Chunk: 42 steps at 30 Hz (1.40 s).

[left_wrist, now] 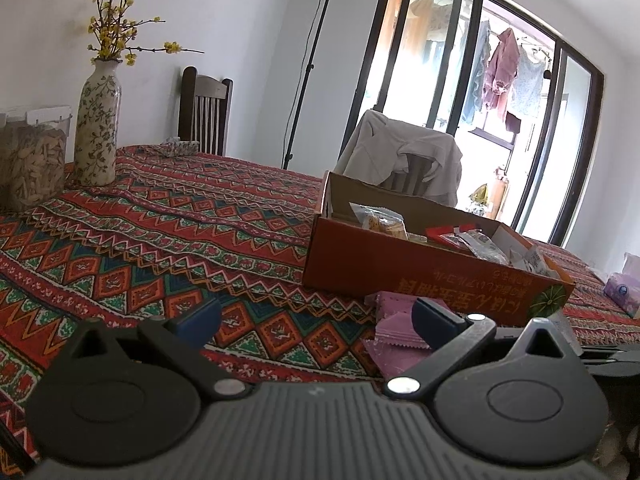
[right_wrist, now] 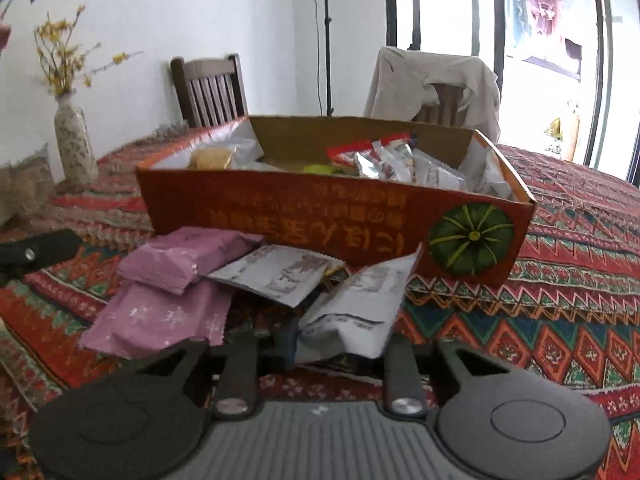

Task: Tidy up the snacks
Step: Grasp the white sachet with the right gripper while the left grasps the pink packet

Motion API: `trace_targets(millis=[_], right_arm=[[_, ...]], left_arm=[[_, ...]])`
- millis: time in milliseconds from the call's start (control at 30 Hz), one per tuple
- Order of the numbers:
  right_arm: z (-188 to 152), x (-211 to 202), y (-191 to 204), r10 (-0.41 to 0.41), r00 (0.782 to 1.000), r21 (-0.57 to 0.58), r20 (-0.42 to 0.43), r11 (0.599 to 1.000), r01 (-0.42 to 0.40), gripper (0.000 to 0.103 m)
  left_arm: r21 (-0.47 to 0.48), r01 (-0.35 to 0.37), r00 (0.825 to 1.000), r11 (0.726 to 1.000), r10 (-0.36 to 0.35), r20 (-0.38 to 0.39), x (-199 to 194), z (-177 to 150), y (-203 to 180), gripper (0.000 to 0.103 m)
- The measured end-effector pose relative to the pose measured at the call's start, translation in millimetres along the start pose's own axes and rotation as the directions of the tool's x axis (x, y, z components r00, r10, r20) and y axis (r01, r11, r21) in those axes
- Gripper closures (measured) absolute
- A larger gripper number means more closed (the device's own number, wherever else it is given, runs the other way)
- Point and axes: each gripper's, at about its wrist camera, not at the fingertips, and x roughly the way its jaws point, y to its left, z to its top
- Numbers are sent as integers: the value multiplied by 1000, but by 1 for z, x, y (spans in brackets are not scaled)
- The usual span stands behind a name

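An orange cardboard box (right_wrist: 304,216) with a pumpkin picture holds several snack packets (right_wrist: 400,164); it also shows in the left wrist view (left_wrist: 432,276). In front of it lie purple packets (right_wrist: 168,300) and a white packet (right_wrist: 276,272). My right gripper (right_wrist: 336,344) is shut on another white snack packet (right_wrist: 360,312), held just above the cloth. My left gripper (left_wrist: 316,320) is open and empty, low over the tablecloth, with purple packets (left_wrist: 392,332) by its right finger.
A patterned red tablecloth (left_wrist: 168,232) covers the table. A floral vase (left_wrist: 98,128) and a clear jar (left_wrist: 30,160) stand at the far left. Two chairs (right_wrist: 212,88) stand behind the table, one draped with a beige garment (right_wrist: 436,80). A purple tissue pack (left_wrist: 620,292) lies at the right.
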Motion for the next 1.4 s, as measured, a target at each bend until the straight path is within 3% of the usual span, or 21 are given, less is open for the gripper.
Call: trace_targets(millis=[67, 267, 433, 700, 833, 900, 967, 1067, 1133, 1267, 1400], right_arm=[[-1, -8, -6, 1, 999, 18, 40, 1000, -2, 81], [-7, -34, -21, -124, 978, -26, 167, 991, 130, 81], [-5, -36, -42, -158, 972, 41, 174, 987, 153, 81], [-8, -42, -34, -160, 964, -1, 211, 986, 164, 81], [-9, -45, -35, -157, 963, 7, 218, 987, 159, 81], [-9, -45, -36, -155, 963, 13, 220, 988, 156, 81], [-10, -46, -36, -154, 962, 15, 225, 988, 155, 81], [-10, -47, -36, -151, 961, 10, 231, 988, 153, 81], [-11, -48, -35, -149, 961, 8, 234, 988, 152, 81], [-12, -49, -36, -144, 959, 8, 242, 989, 146, 81], [-12, -50, -35, -135, 960, 5, 245, 990, 138, 81]], left_arm=[[-2, -1, 1000, 1000, 1, 1, 0, 0, 0, 0], [3, -7, 1000, 1000, 7, -9, 1, 0, 0, 0], [13, -22, 1000, 1000, 22, -12, 2, 0, -2, 0], [117, -65, 997, 991, 70, -41, 7, -2, -24, 0], [117, 10, 994, 993, 3, -113, 10, 1, -44, 0], [132, 17, 989, 991, 3, -145, 14, 1, -58, 0], [140, 11, 982, 990, 16, -191, 21, 1, -72, 0], [87, 55, 963, 995, -30, -268, 31, 0, -85, 0], [102, 35, 957, 994, -4, -289, 38, -3, -97, 0], [139, -80, 944, 987, 119, -307, 53, -9, -112, 0], [151, -155, 928, 976, 196, -317, 63, -10, -113, 0]])
